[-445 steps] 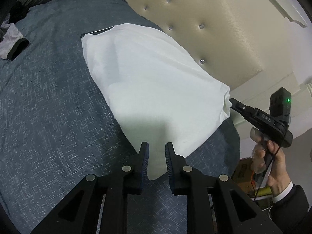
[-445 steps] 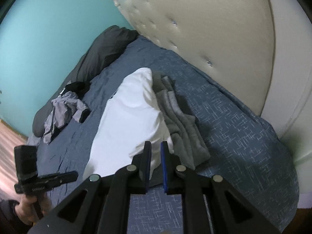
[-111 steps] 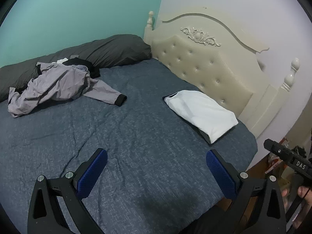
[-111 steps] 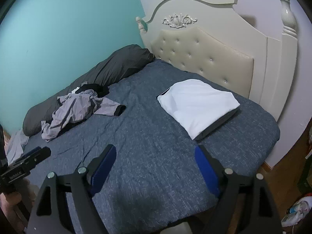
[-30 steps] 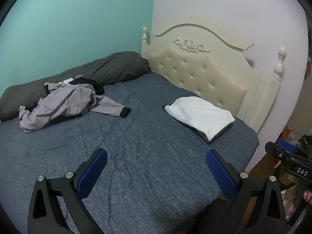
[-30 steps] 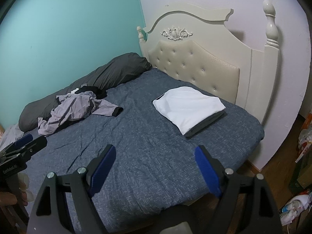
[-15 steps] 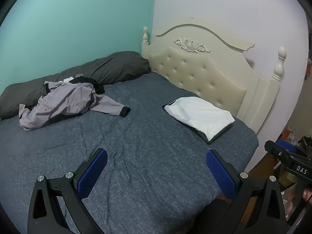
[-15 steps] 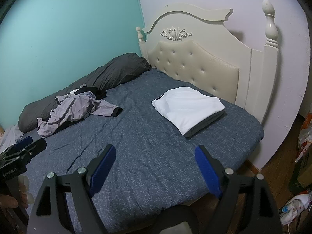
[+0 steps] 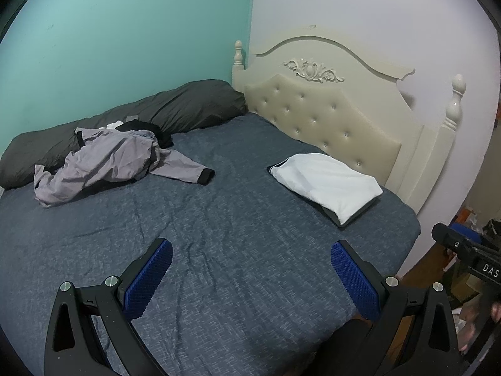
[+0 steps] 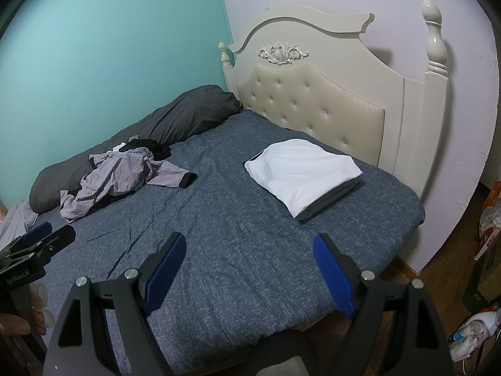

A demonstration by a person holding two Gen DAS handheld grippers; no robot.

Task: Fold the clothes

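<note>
A folded white garment (image 9: 325, 181) lies on top of a folded grey one (image 10: 332, 199), whose edge shows beneath it, on the blue-grey bedspread (image 9: 235, 235) near the tufted cream headboard (image 9: 322, 119). Well apart from that stack, toward the far side of the bed, a crumpled lilac jacket (image 9: 116, 159) with black cuffs sprawls over a black garment (image 10: 150, 147), just in front of a long dark grey pillow (image 9: 175, 106) set against the teal wall (image 9: 125, 31). The left gripper (image 9: 250, 269) hangs above the near part of the bedspread with its blue-padded fingers (image 9: 150, 275) spread wide and nothing between them. The right gripper (image 10: 249, 266) is likewise released, its jaws wide apart over the near edge of the bed and empty. In the right wrist view a hand (image 10: 22, 319) grasps the handle of the other tool at the lower left, and wooden floor (image 10: 444, 269) with some clutter shows beside the bed.
</note>
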